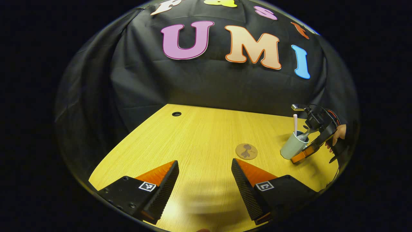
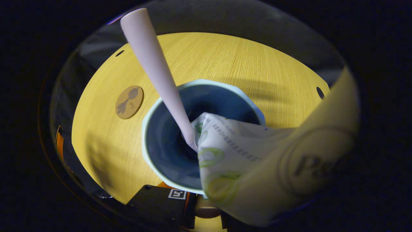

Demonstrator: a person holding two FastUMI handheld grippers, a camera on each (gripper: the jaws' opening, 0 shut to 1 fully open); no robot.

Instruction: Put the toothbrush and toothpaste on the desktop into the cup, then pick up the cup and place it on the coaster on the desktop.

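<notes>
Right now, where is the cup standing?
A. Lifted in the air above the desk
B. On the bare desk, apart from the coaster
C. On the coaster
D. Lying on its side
B: in the left gripper view the cup stands upright on the desk, with bare wood between it and the coaster.

Desktop (image 1: pixel 199 135): yellow wood grain with fine lines. Coaster (image 1: pixel 246 151): tan disc bearing a darker brown motif. Cup (image 2: pixel 151 106): pale blue-green outside, dark blue within. Toothbrush (image 2: pixel 154 64): pale pink handle. Toothpaste (image 2: pixel 231 151): white tube patterned with green rings and grey print.
</notes>
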